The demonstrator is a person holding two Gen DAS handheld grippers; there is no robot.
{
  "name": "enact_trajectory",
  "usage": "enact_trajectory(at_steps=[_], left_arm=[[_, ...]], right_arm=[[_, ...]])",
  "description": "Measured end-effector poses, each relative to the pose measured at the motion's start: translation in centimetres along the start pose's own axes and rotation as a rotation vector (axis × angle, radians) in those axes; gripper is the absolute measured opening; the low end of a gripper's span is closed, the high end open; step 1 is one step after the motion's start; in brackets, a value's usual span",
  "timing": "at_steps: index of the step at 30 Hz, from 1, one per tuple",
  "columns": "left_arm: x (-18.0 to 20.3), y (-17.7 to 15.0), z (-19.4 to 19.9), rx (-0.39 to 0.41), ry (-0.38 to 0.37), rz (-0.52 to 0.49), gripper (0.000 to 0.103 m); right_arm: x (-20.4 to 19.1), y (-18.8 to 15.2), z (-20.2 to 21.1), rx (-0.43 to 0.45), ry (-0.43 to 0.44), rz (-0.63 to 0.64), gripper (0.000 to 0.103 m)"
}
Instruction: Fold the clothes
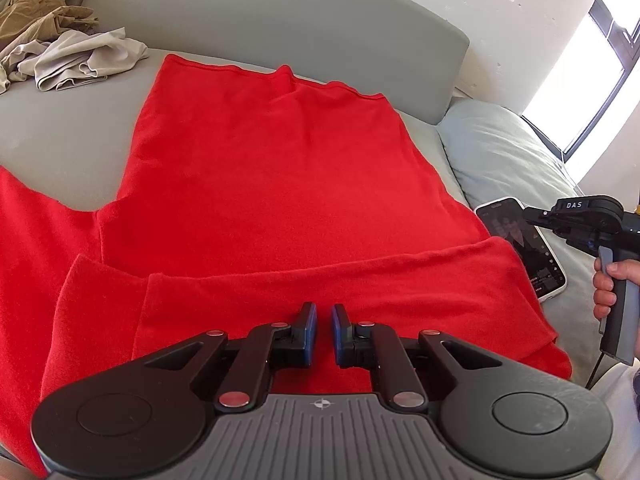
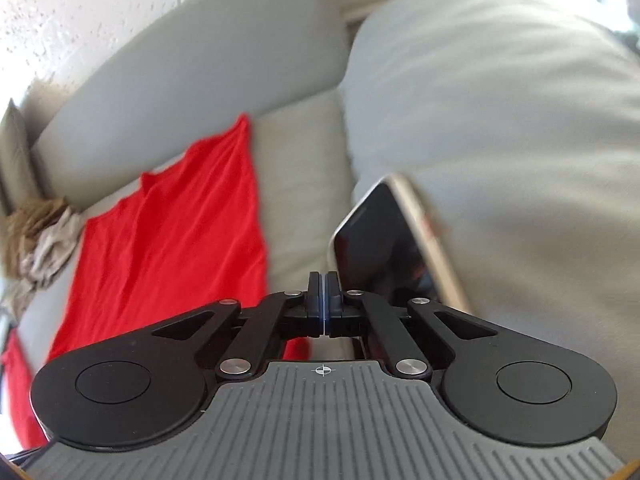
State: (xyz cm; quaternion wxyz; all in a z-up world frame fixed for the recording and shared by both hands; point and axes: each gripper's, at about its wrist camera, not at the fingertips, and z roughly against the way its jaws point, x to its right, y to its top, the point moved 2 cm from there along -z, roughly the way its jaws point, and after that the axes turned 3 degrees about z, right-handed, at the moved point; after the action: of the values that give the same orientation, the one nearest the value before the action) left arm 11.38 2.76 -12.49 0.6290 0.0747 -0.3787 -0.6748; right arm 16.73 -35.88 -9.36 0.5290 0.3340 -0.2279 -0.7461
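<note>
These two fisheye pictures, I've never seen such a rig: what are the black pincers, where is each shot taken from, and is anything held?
Each picture comes from a camera mounted on a hand-held two-finger gripper, looking forward along its fingers. A person carries one in each hand.

The left wrist view shows the left gripper over a red knit garment spread on a grey sofa. Its jaws stand slightly apart, and nothing shows between them.

The right gripper is shut and empty, beside a white-cased smartphone lying by a pale grey cushion. The left view also shows it from the side, held by a hand.

Crumpled beige clothes lie at the sofa's far end.
</note>
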Motion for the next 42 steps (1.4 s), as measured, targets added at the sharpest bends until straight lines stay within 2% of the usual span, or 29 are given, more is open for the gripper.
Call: enact_trajectory(at_steps=[1, 2, 4, 7, 9, 10, 12, 13, 16, 17, 19, 21, 23, 25, 27, 30, 31, 35, 37, 39, 41, 42], left_arm=[[0.0, 0.0, 0.0, 0.000, -0.002, 0.003, 0.011], [-0.1, 0.0, 0.0, 0.000, -0.003, 0.006, 0.011], [-0.1, 0.1, -0.1, -0.001, -0.004, 0.012, 0.011], [0.0, 0.0, -0.1, 0.001, 0.001, 0.010, 0.011], [0.0, 0.0, 0.0, 0.002, 0.005, 0.004, 0.011], [0.1, 0.0, 0.0, 0.001, 0.006, 0.003, 0.011], [0.0, 0.0, 0.0, 0.001, 0.007, 0.004, 0.011], [0.0, 0.0, 0.0, 0.002, 0.007, 0.005, 0.011], [0.2, -0.1, 0.4, 0.008, 0.010, -0.011, 0.011], [0.4, -0.3, 1.0, 0.016, 0.011, -0.025, 0.011], [1.1, -0.9, 2.2, 0.031, 0.001, -0.067, 0.011], [1.8, -1.7, 2.9, 0.012, 0.009, -0.120, 0.013], [2.4, -2.9, 3.1, -0.029, 0.093, -0.186, 0.015], [2.8, -3.7, 4.2, -0.050, 0.155, -0.229, 0.016], [1.8, -4.4, 5.7, -0.082, 0.193, -0.187, 0.019], [0.4, -5.5, 8.1, -0.124, 0.243, -0.120, 0.018], [-0.2, -5.8, 9.0, -0.101, 0.222, -0.080, 0.017], [-1.4, -5.2, 10.5, 0.051, 0.168, 0.052, 0.018], [-0.9, -4.4, 9.2, 0.123, 0.198, 0.019, 0.019], [-0.5, -3.7, 7.9, 0.182, 0.229, -0.010, 0.021], [-0.8, -4.0, 7.5, 0.110, 0.281, -0.005, 0.019], [-0.9, -4.2, 7.2, 0.074, 0.306, -0.002, 0.019]], right_arm=[[0.3, 0.2, 0.4, 0.014, 0.006, -0.010, 0.000], [0.4, 0.2, 0.5, -0.010, 0.046, -0.024, 0.002], [0.2, -0.4, 0.3, -0.113, 0.141, -0.036, 0.006], [-1.4, -2.3, 0.9, -0.127, 0.228, 0.051, 0.006], [-2.5, -3.6, 0.4, -0.175, 0.204, 0.128, 0.006], [-3.1, -4.2, 0.1, -0.202, 0.188, 0.167, 0.002], [-3.4, -4.4, 1.1, -0.170, 0.109, 0.206, 0.000], [-3.5, -4.5, 1.6, -0.149, 0.066, 0.223, 0.004], [-3.9, -4.6, 3.4, -0.085, -0.062, 0.274, 0.004], [-4.3, -4.7, 4.3, -0.081, -0.028, 0.263, 0.007], [-5.3, -5.2, 6.2, -0.080, 0.077, 0.255, 0.008], [-7.3, -6.7, 7.0, -0.089, 0.133, 0.333, 0.016], [-9.1, -8.7, 7.1, -0.130, 0.164, 0.427, 0.044], [-10.3, -11.0, 6.3, -0.212, 0.148, 0.526, 0.046], [-10.4, -11.9, 7.5, -0.223, 0.110, 0.573, 0.047], [-8.8, -11.6, 9.6, -0.307, 0.056, 0.505, 0.048], [-8.2, -11.5, 10.4, -0.317, 0.051, 0.475, 0.048], [-7.5, -11.0, 12.6, -0.205, 0.104, 0.406, 0.048], [-8.4, -11.0, 12.3, -0.144, 0.133, 0.390, 0.048], [-9.5, -11.5, 10.9, -0.119, 0.153, 0.379, 0.047], [-10.3, -12.1, 9.3, -0.117, 0.170, 0.364, 0.045], [-10.4, -12.7, 8.7, -0.146, 0.165, 0.359, 0.045]])
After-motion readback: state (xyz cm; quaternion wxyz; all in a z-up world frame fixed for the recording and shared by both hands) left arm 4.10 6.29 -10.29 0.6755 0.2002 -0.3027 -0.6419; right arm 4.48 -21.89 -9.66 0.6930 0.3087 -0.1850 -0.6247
